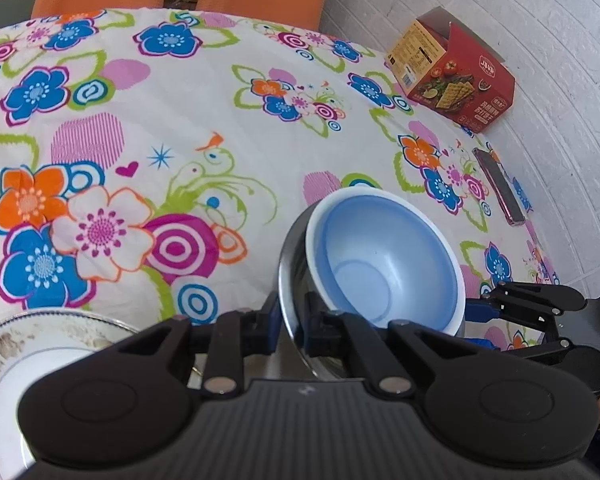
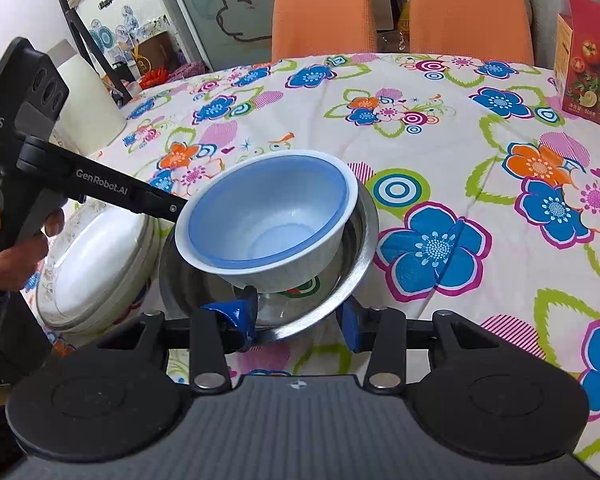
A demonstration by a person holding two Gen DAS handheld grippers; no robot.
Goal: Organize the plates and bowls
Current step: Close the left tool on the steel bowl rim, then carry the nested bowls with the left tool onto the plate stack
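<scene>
A: Stacking step is judged to be in hand. A blue bowl (image 2: 270, 216) is seen tilted inside a steel bowl (image 2: 352, 256), leaning on the steel wall nearer the left side, not yet seated flat.

B: And the left gripper (image 1: 292, 330)?

A: Its fingers are closed down on the steel bowl's rim, one inside, one outside, seen best in the left wrist view. Narrow gap, rim pinched, so the steel bowl looks to be held by it.

B: Right gripper (image 2: 296, 322)?

A: Blue pads (image 2: 236, 314) are set either side of the steel rim's near edge, w/ a fair gap between. Jaws part open; whether the rim is actually gripped can't be told. One pad looks to touch the rim, the other stands just beside it.

B: Anything else nearby?

A: A white patterned dish (image 2: 96, 268) sits just beside the steel bowl on the left. A cracker box (image 1: 456, 68) and a phone (image 1: 500, 186) lie well apart by the wall, on the flowered tablecloth (image 1: 140, 120).

B: Next move?

A: Probably the blue bowl is to be levelled till it nests. That calls for a steady hold on the steel rim; a slip could be risked, smooth metal.
</scene>
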